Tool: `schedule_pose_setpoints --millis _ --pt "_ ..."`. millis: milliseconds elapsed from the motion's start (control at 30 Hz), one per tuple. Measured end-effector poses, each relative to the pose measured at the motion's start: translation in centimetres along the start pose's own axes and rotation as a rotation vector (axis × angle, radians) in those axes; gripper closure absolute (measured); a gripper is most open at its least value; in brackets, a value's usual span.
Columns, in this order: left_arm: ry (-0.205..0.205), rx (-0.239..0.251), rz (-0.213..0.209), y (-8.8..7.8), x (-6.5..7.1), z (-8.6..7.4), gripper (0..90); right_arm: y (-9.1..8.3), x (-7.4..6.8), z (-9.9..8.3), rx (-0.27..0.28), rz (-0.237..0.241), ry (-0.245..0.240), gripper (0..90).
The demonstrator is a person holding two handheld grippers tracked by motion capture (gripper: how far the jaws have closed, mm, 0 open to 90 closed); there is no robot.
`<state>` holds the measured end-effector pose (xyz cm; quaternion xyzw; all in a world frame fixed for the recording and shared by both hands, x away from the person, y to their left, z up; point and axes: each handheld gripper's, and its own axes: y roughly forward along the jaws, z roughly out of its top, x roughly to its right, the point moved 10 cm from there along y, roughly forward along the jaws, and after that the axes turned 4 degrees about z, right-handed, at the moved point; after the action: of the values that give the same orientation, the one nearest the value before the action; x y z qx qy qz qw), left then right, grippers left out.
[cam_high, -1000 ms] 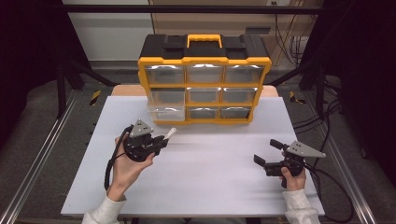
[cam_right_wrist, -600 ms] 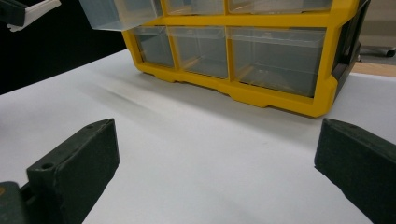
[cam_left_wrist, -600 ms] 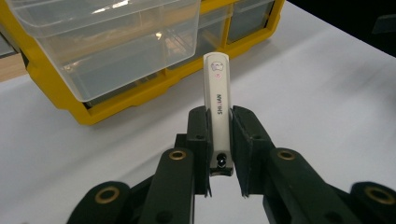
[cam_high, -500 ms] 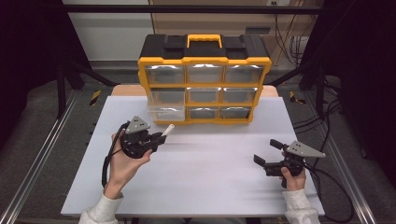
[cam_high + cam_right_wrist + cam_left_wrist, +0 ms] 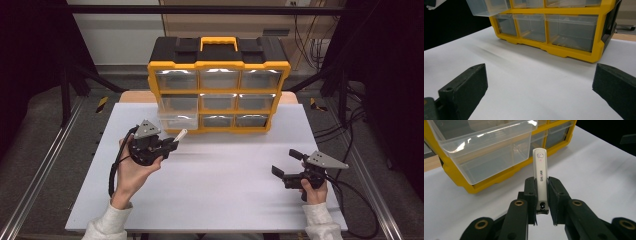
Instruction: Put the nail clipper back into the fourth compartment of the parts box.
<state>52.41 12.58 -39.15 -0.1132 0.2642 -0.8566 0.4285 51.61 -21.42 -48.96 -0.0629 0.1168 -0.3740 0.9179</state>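
Observation:
My left gripper (image 5: 171, 142) (image 5: 541, 202) is shut on a white nail clipper (image 5: 541, 173) (image 5: 179, 134), whose free end points at the yellow drawer cabinet (image 5: 218, 75). The cabinet's bottom-left clear drawer (image 5: 175, 120) (image 5: 491, 147) is pulled out, just beyond the clipper's tip, and looks empty. My right gripper (image 5: 286, 163) (image 5: 539, 87) rests low over the white table (image 5: 225, 185) at the right, jaws wide open with nothing between them, well apart from the cabinet.
The cabinet has several clear drawers and an orange handle (image 5: 218, 42) on its black lid. It stands at the table's far edge. Cables (image 5: 360, 210) trail off the right side. Metal frame rails (image 5: 45, 165) run along the left.
My left gripper has lifted and carried the nail clipper a little up and toward the open drawer. The right gripper has stayed put.

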Motion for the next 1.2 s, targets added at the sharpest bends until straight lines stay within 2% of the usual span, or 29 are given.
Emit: schedule_pose_setpoints --millis 600,1200 --pt "0.017 0.02 0.007 -0.9 0.0 2.2 77.0 0.0 0.0 0.0 0.0 -0.001 0.0 0.3" --pt "0.021 0.025 0.02 -1.1 -0.6 3.9 77.0 0.0 0.0 0.0 0.0 0.0 -0.001 0.3"
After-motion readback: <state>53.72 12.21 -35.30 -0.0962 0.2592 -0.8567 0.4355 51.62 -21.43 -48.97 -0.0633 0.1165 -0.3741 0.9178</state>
